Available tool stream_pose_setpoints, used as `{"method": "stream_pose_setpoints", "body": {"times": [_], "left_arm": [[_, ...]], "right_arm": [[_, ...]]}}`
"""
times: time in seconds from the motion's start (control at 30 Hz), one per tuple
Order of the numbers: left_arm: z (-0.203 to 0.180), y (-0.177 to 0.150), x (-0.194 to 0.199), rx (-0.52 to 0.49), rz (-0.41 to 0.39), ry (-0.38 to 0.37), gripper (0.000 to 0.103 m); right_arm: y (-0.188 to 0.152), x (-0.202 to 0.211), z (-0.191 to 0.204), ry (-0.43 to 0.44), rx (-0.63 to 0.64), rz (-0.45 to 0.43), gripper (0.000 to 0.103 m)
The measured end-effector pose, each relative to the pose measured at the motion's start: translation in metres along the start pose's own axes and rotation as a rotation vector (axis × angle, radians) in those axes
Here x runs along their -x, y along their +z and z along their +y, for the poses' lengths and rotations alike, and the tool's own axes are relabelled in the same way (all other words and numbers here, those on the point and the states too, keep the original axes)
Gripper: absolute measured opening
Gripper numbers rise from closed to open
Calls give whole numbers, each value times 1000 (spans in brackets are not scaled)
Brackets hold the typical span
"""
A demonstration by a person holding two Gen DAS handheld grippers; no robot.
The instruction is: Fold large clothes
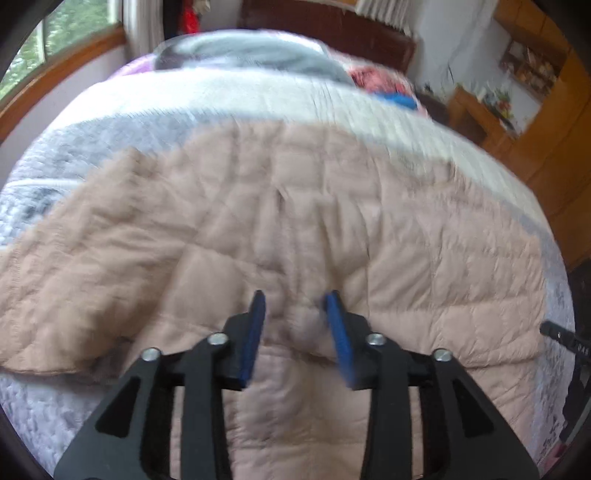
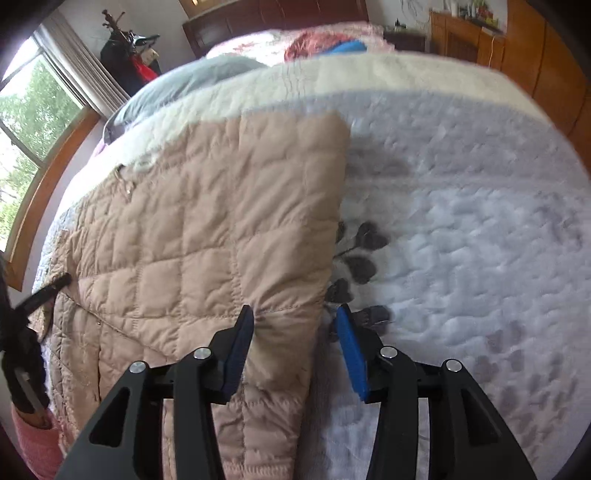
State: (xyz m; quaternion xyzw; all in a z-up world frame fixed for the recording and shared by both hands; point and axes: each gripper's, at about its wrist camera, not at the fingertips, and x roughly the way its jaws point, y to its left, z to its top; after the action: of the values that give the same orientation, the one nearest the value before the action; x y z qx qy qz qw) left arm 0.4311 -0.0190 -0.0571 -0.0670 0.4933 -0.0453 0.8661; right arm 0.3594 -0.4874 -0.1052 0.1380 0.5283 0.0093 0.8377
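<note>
Nearest in each wrist view, a tool is seen with its blue-padded jaws spread apart and nothing pinched between them: the left tool point(image 1: 295, 306) is poised over a puckered ridge of the coat point(image 1: 280, 229), while the right tool point(image 2: 293, 317) straddles the coat's near right edge, one pad over the fabric and the other over the bed point(image 2: 461, 229); whether either pad touches cloth cannot be told. Both tools are thus released, and no grasp is shown. The coat, a pale beige quilted garment stitched in squares, is laid spread across the grey-white patterned bedcover, its body lying mostly flat with soft creases. In the left view a long panel, judged to be a sleeve or side flap, is seen angled out to the left, and a raised fold runs just beyond the pads. In the right view the right edge is seen as a straight line, which may be one fold already laid over, though this is uncertain. The task is judged to be at an early stage: the garment is spread, and most folds are left to be made. Farther off, a pillow point(image 2: 192, 79) and a headboard point(image 2: 280, 14) are visible.
</note>
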Motion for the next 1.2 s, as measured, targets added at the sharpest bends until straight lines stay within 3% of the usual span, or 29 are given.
{"method": "stream_pose_setpoints", "body": {"times": [0.17, 0.3, 0.37, 0.53, 0.87, 1.0, 1.03, 1.2], "left_arm": [[-30, 1, 25, -71, -34, -10, 38], [-66, -4, 9, -129, 22, -66, 39], [-79, -6, -9, -129, 52, -54, 39], [-75, -14, -48, -126, 133, -69, 40], [-72, -12, -54, -108, 136, -86, 39], [-49, -13, -21, -79, 129, -133, 56], [-41, -14, -10, -82, 116, -130, 56], [30, -26, 40, -48, 55, -26, 62]], "right_arm": [[2, 25, 14, 56, 4, -17, 46], [7, 7, 45, 63, 48, 23, 46], [8, -5, 56, 53, 65, 44, 46], [3, -35, 55, 28, 59, 94, 45], [-4, -44, 62, -6, 76, 68, 47], [-9, -19, 63, 56, 81, 39, 47], [-12, -12, 63, 73, 81, 40, 47], [-30, 1, 63, 36, 107, 62, 47]]}}
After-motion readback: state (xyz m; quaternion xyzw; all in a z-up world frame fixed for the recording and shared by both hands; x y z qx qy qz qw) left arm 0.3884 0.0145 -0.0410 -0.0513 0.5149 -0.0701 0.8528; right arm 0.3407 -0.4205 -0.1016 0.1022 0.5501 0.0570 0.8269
